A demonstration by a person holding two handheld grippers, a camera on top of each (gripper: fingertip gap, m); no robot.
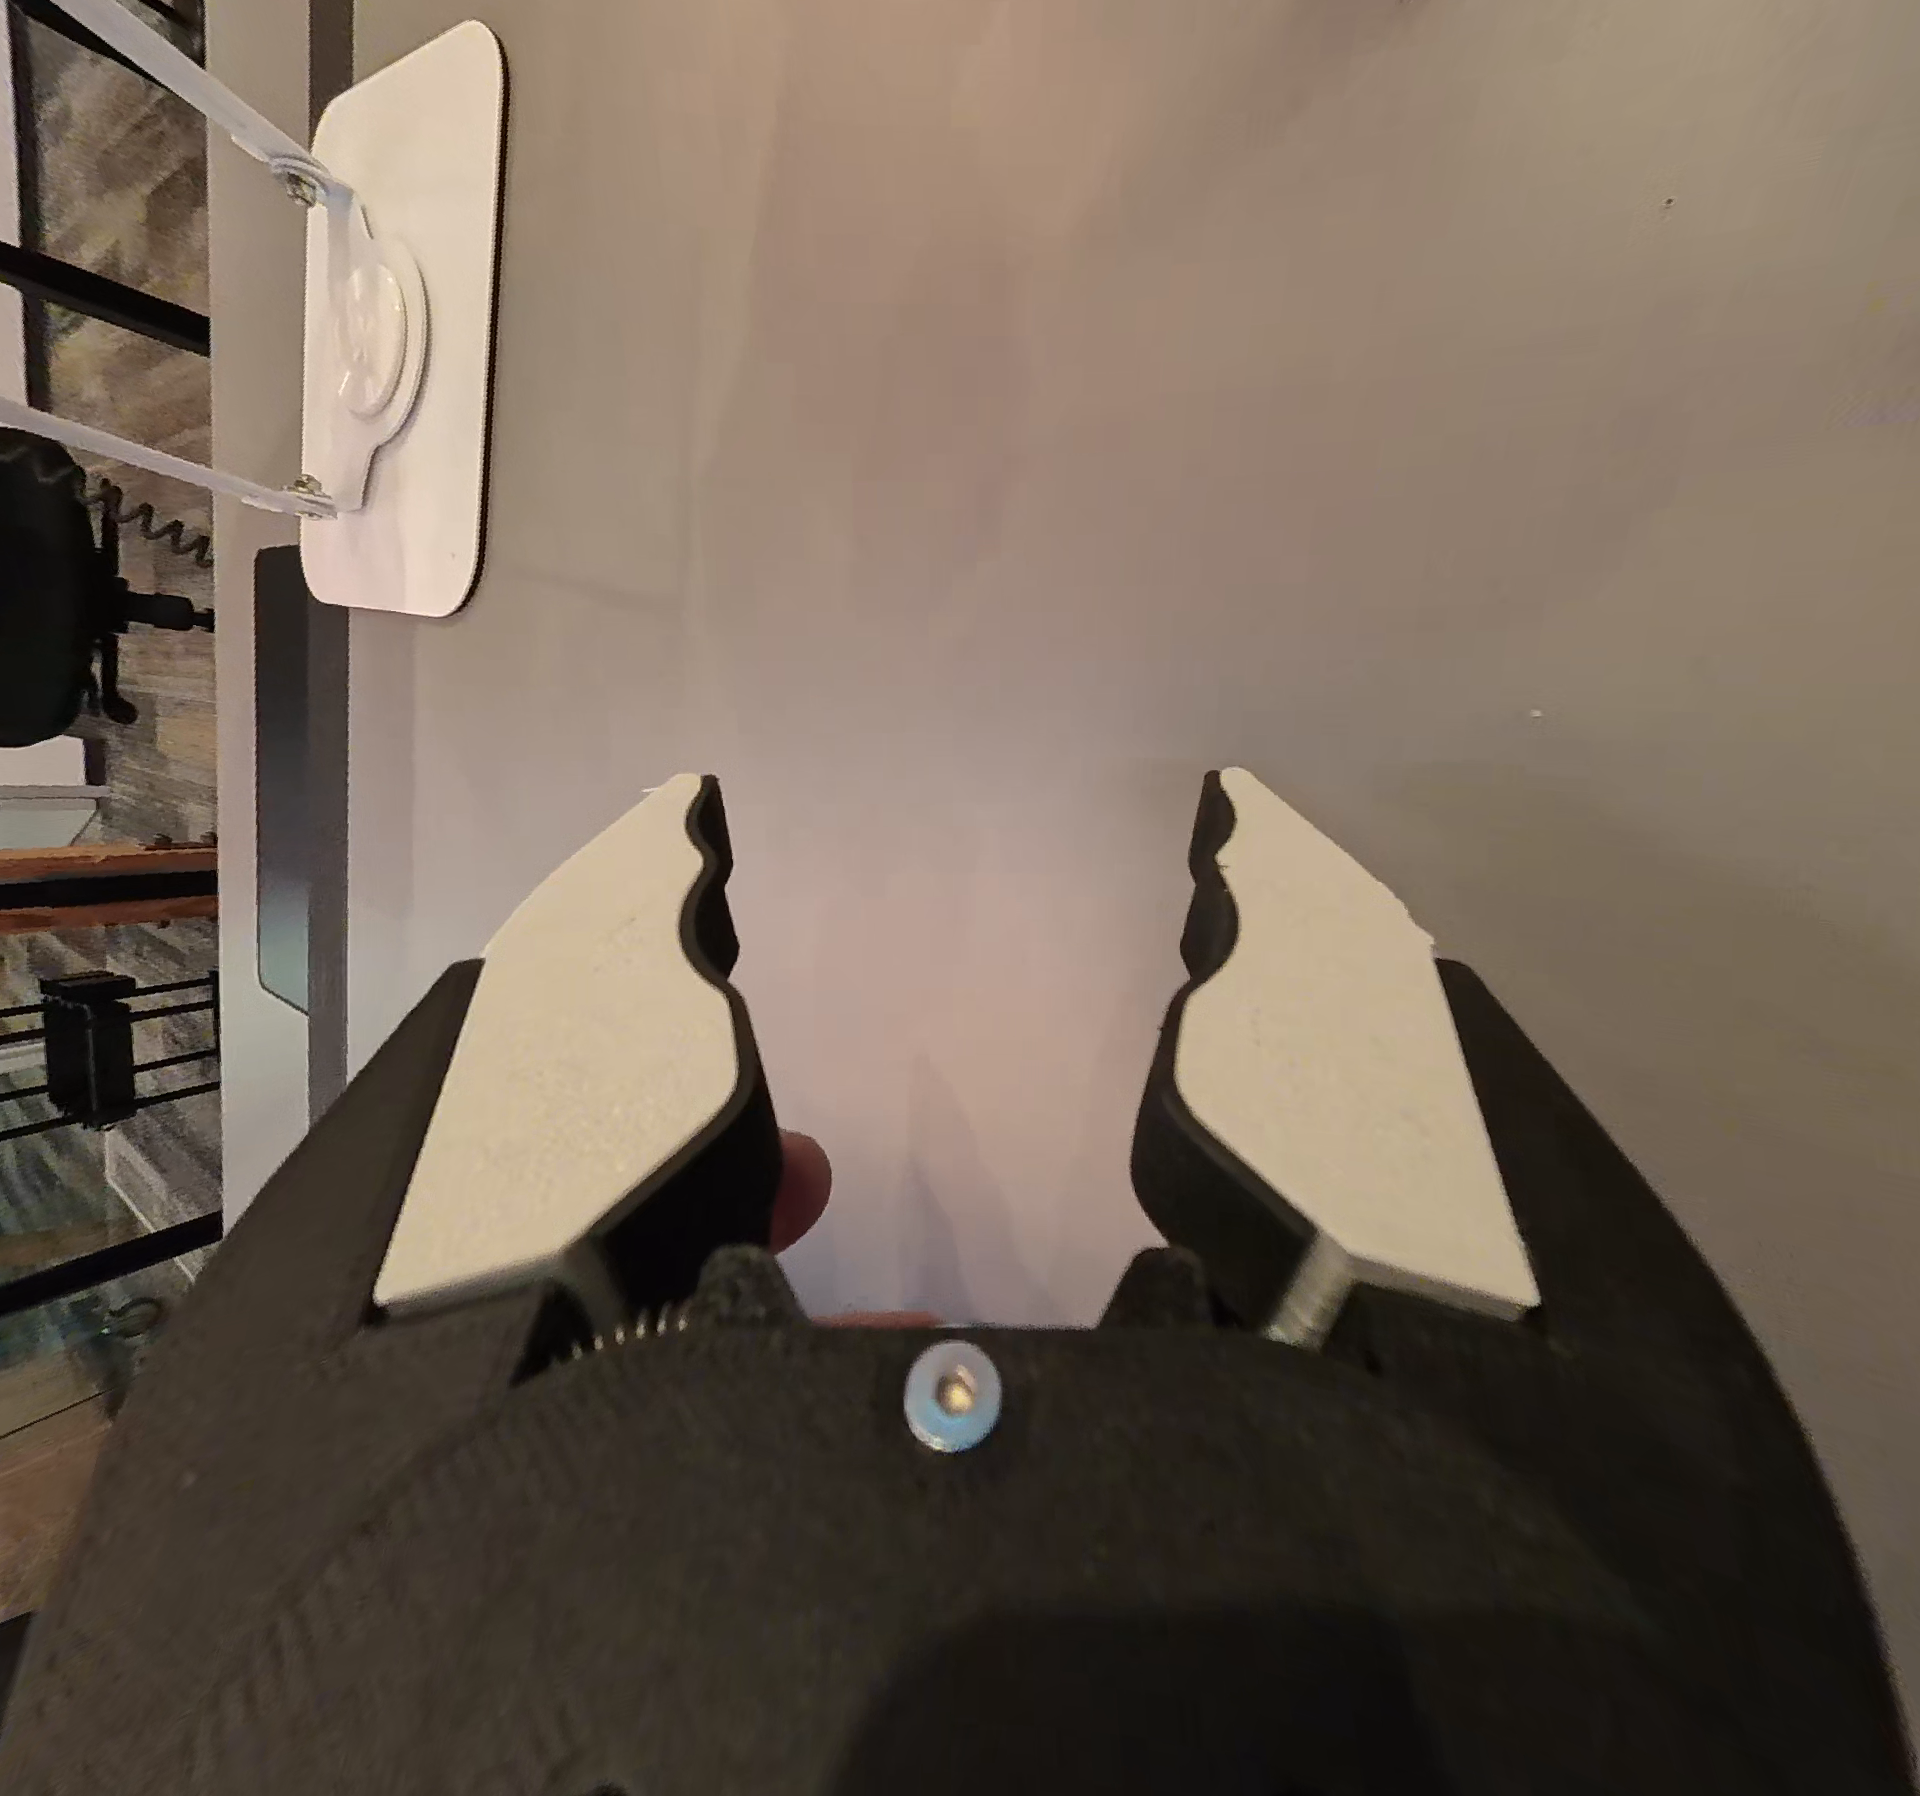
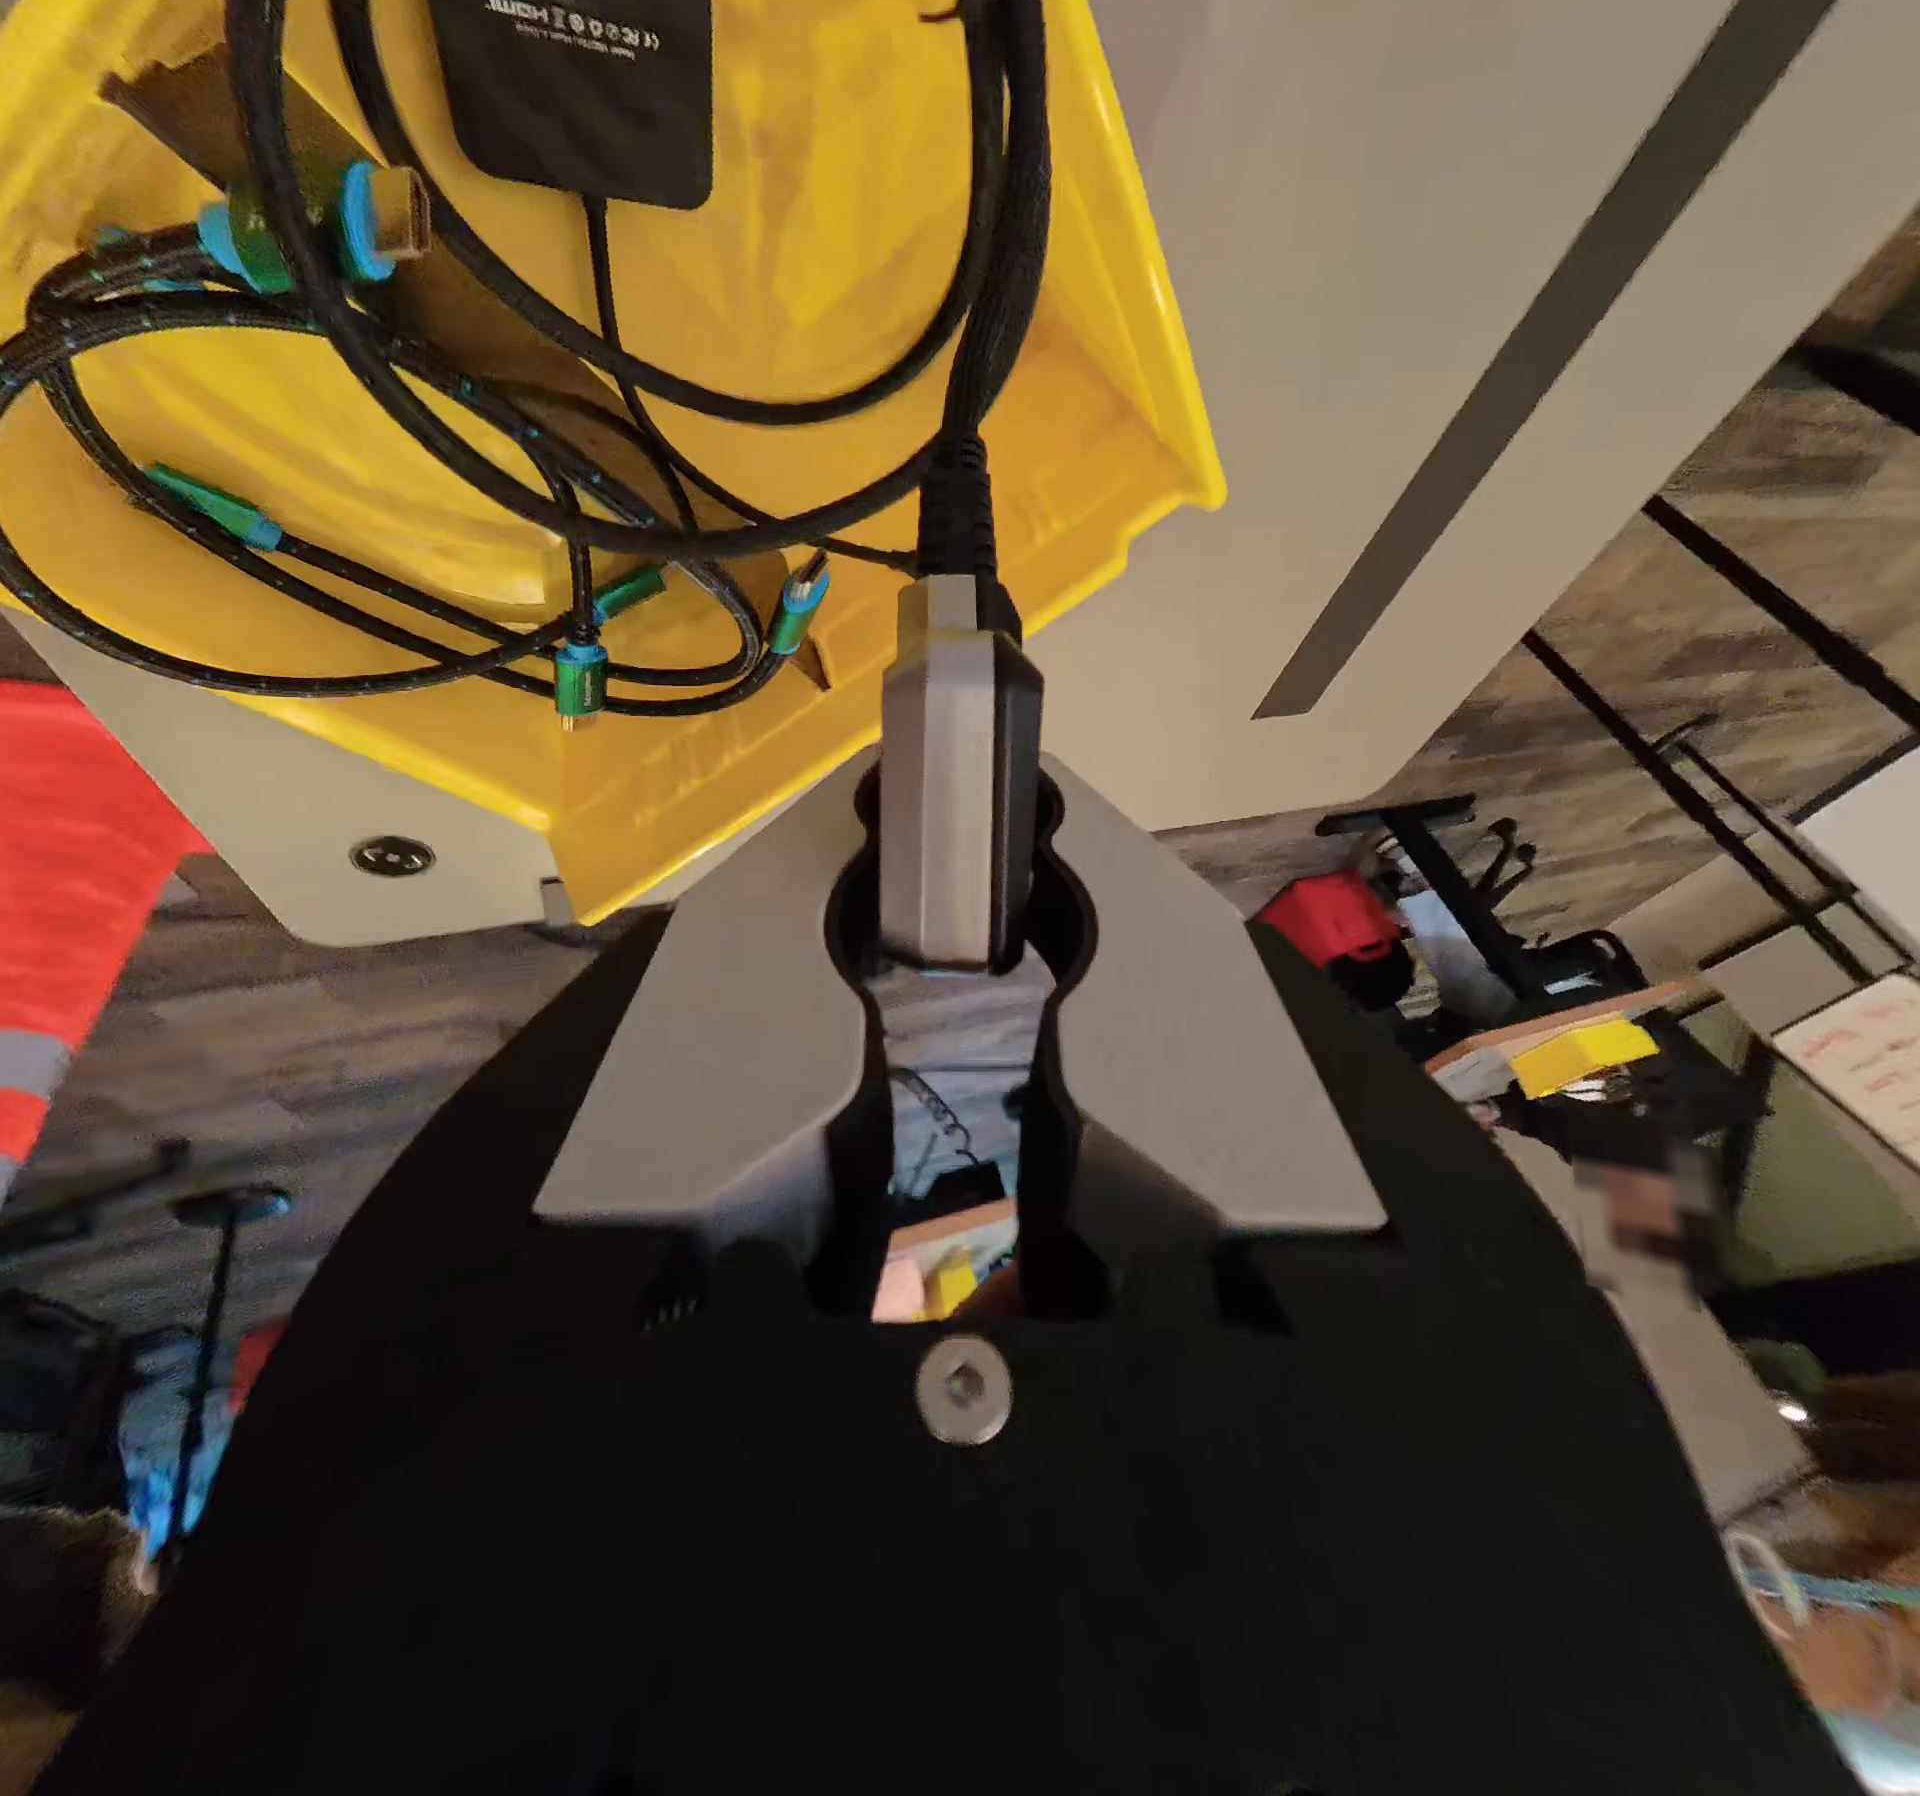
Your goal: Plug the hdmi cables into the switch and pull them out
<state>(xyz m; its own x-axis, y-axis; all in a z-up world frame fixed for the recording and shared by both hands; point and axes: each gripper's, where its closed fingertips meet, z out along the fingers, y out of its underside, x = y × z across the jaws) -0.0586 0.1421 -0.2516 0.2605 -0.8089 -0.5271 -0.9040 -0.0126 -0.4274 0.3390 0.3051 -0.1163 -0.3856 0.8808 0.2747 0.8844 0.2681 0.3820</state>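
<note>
Right wrist view: a pale desk (image 2: 1299, 240) with a dark stripe carries a yellow bin (image 2: 1122, 312) of coiled cables, with the black switch (image 2: 582, 32) inside. The right gripper (image 2: 956, 873) clenches a grey HDMI plug (image 2: 940, 790), lengthwise along the jaws, its braided cable (image 2: 1003, 240) running away into the bin. The left gripper (image 1: 961, 873) hangs released over bare desk.

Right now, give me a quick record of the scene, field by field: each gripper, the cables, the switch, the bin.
left gripper: open, empty, facing a bare white surface
right gripper: shut on grey HDMI plug
plug's cable: black braided, runs up over the bin
switch: black box lying in yellow bin, not gripped
other cables: green-tipped, coiled loose in the bin
</note>
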